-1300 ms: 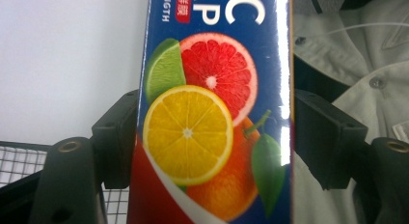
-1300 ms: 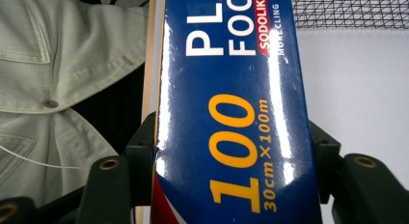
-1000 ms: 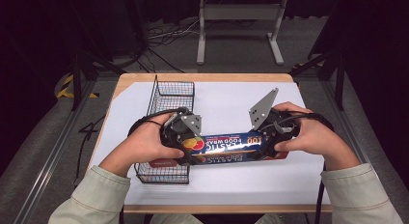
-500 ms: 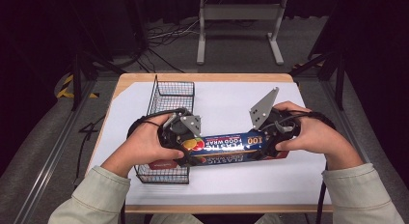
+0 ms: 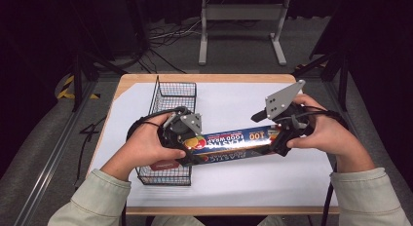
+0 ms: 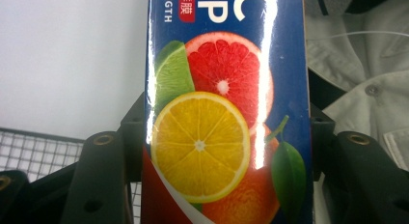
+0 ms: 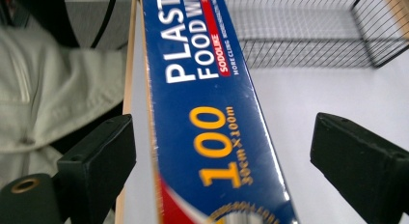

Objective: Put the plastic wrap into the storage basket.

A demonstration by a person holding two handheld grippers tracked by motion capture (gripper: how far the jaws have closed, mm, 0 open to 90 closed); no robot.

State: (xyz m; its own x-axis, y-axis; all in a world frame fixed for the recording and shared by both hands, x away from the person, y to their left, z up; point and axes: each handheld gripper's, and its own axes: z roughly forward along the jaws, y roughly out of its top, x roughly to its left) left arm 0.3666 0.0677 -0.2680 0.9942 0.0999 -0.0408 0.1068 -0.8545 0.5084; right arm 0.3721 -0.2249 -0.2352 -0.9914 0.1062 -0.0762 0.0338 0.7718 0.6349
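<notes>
A long blue box of plastic food wrap (image 5: 229, 143) is held level over the white table, its fruit-printed end above the wire basket (image 5: 165, 97). My left gripper (image 5: 187, 143) is shut on that end. In the left gripper view both jaws press the sides of the box (image 6: 222, 113). My right gripper (image 5: 280, 138) is at the box's other end. Its jaws have just been opening. In the right gripper view the box (image 7: 212, 118) lies between them with a gap on each side of my right gripper (image 7: 224, 137).
The black wire basket (image 7: 308, 35) stands at the table's left, with a red-labelled item (image 5: 165, 165) inside near its front. A white sheet covers the wooden table (image 5: 204, 79). A grey metal stand (image 5: 241, 11) is on the floor behind.
The right gripper's hold on the box's right end has come loose. The box, the left hand and the basket stay where they were.
</notes>
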